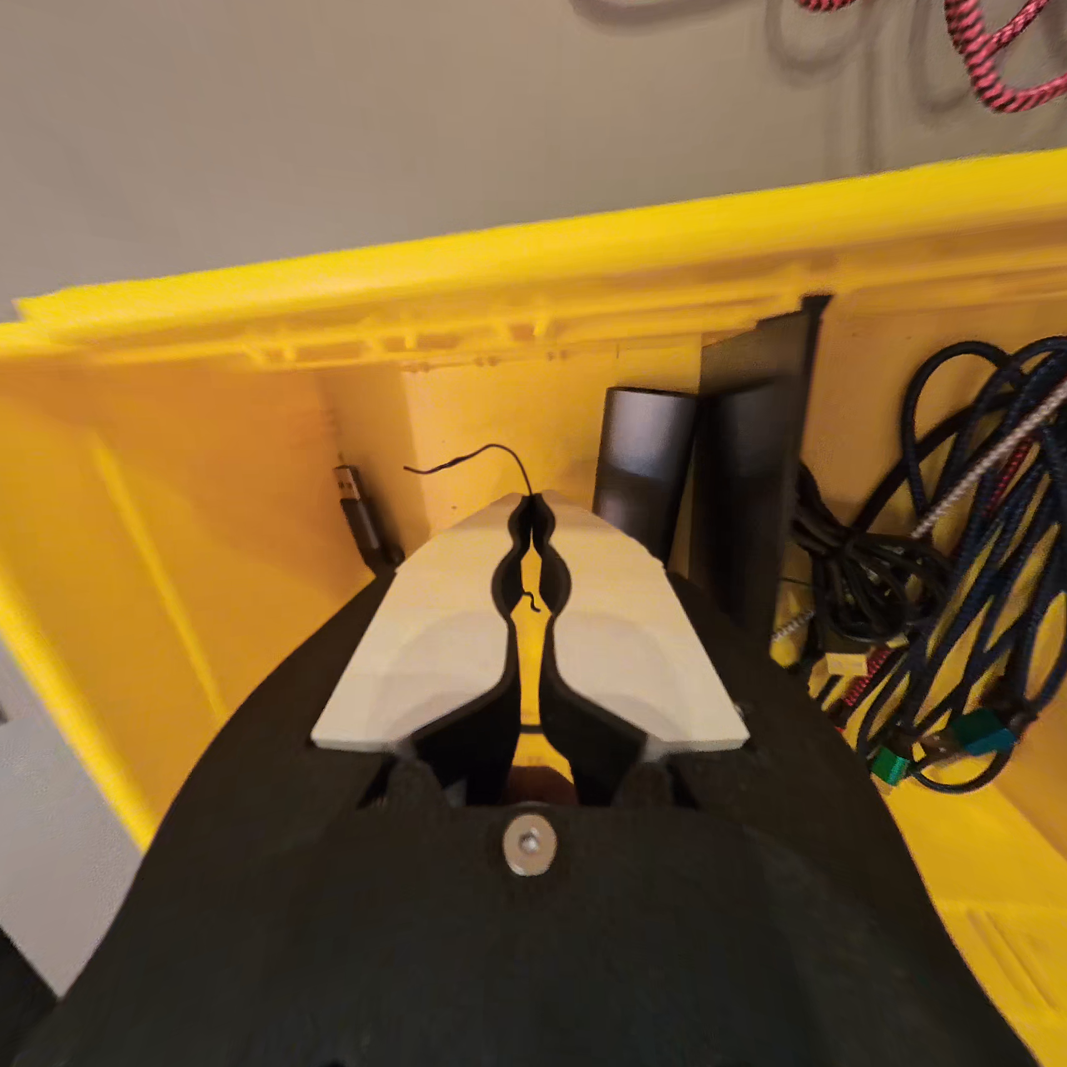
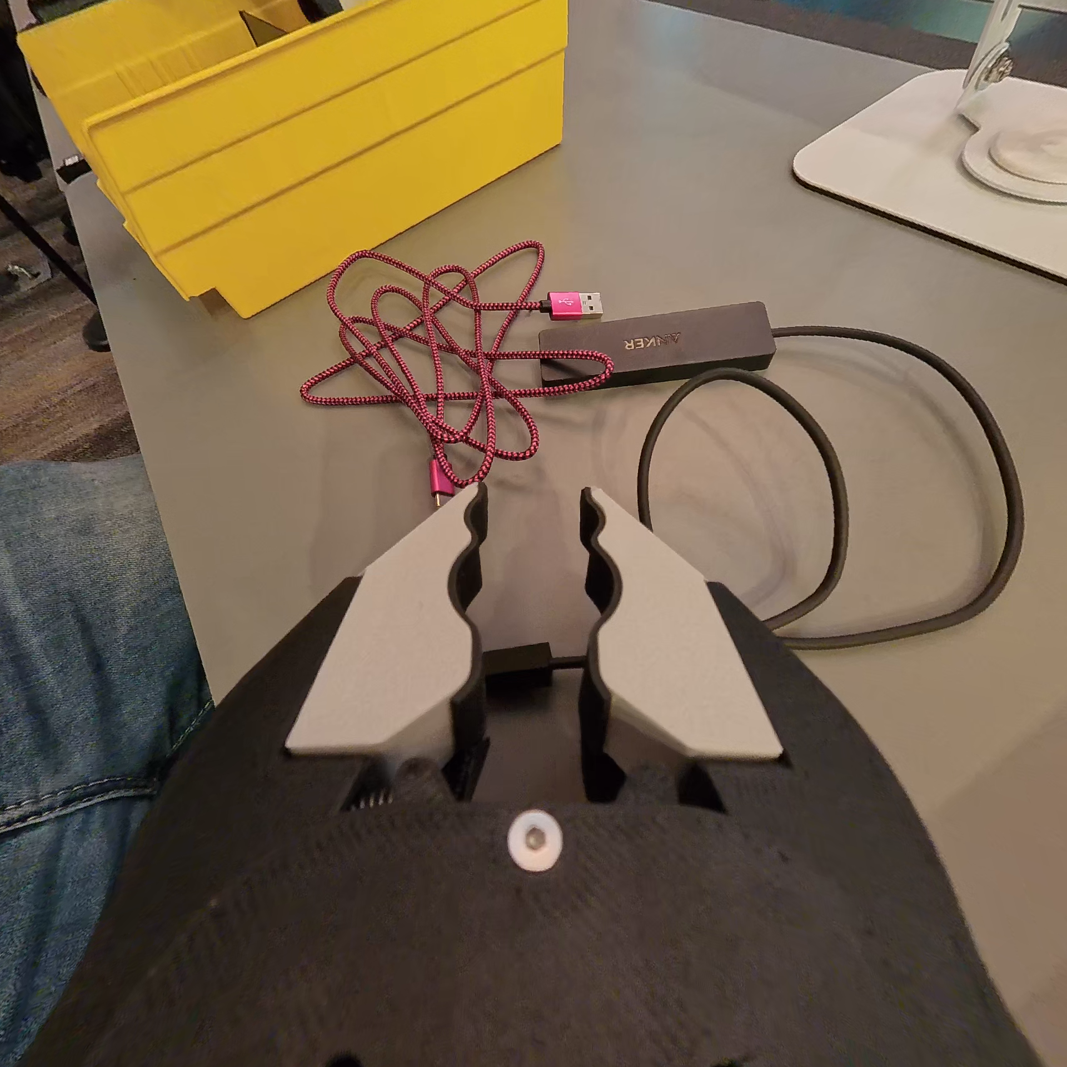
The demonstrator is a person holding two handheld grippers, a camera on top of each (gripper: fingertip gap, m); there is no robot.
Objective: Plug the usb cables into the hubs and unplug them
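My left gripper is inside the yellow bin. It is shut, with a thin black wire tie pinched at its tips and curling up to the left. My right gripper is open and empty above the grey table. Ahead of it lie a coiled pink braided cable, with its USB plug beside a flat black hub. The hub's black cord loops back. Its plug lies on the table under my right fingers, untouched.
In the bin, dark hub-like blocks and a dark cylinder lean on the far wall. A tangle of cables is at the right and a small grey plug at the left. A white base plate is far right. A person's denim leg is at the table's left edge. About 30 cm separates my left fingertips from my right. To the flat black hub: right tips about 10 cm, left tips about 25 cm.
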